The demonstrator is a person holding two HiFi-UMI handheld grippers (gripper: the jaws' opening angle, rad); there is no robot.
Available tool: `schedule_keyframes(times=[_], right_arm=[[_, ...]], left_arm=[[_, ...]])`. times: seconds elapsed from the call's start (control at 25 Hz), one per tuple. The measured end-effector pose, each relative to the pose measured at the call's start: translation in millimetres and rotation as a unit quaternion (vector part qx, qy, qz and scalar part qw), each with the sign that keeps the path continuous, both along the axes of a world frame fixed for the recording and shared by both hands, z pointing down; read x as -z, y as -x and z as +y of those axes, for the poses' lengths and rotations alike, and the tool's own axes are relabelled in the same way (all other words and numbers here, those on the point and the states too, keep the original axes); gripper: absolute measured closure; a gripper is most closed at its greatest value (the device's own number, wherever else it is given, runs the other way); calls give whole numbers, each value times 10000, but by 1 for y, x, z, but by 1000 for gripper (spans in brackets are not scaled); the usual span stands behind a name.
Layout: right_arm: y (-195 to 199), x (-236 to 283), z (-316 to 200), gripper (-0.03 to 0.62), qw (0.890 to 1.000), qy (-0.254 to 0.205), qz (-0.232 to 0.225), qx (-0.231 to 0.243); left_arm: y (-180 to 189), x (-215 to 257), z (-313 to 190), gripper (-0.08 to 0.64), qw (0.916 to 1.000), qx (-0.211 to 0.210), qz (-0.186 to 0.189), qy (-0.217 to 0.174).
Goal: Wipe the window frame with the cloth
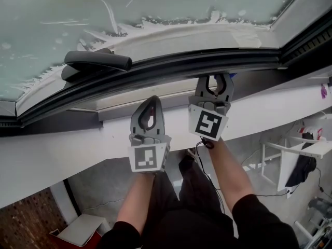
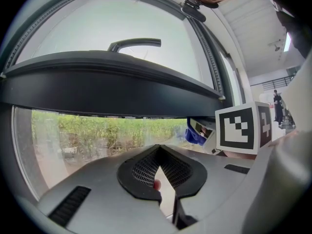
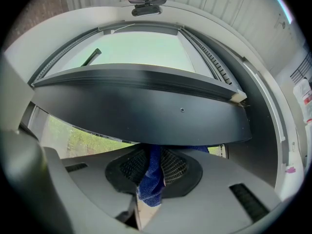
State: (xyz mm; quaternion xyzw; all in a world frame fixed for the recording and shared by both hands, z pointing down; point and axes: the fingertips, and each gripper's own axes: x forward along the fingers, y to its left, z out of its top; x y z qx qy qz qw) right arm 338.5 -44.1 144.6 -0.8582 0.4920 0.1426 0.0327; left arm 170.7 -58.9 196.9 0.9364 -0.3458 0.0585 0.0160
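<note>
The cloth (image 3: 152,179), blue and coarse in weave, is clamped between the jaws of the right tool (image 3: 153,156), with a fold of it hung down between the pads towards the camera. Its upper end is pressed against the underside of the dark window frame (image 3: 146,106), which stands open and tilted. In the head view only a small blue corner is seen beside that tool's tip, at the frame's lower edge.

The left tool (image 2: 158,152) is held just beside the right one, to its left and a little lower, over the white sill (image 1: 57,154). Its jaws are brought together at the tips, a narrow wedge of a gap is left further down, and nothing is gripped between them. It is pointed at the opening under the frame, through which green plants (image 2: 97,128) are seen outside.

A dark handle (image 1: 98,61) is mounted on the frame, to the left of both tools. The pane (image 1: 46,30) above it is pale green and frosted, and white smears are spread along its lower edge.
</note>
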Motion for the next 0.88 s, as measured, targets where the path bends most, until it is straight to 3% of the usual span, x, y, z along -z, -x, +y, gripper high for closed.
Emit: schedule_keyframes(times=[0.12,0.4,0.88], right_arm=[[7,0,-2,543,10000,5,4,68],[25,1,-10,543,9996,10,91,250],[51,1,-21,543,9986,55,35,519]], left_arm=[[4,-4,-2,555,9999,36,-107,25],[10,-1,-5,555,9999,67,95,4],[29,3,-13,555,9995,272,129,-106]])
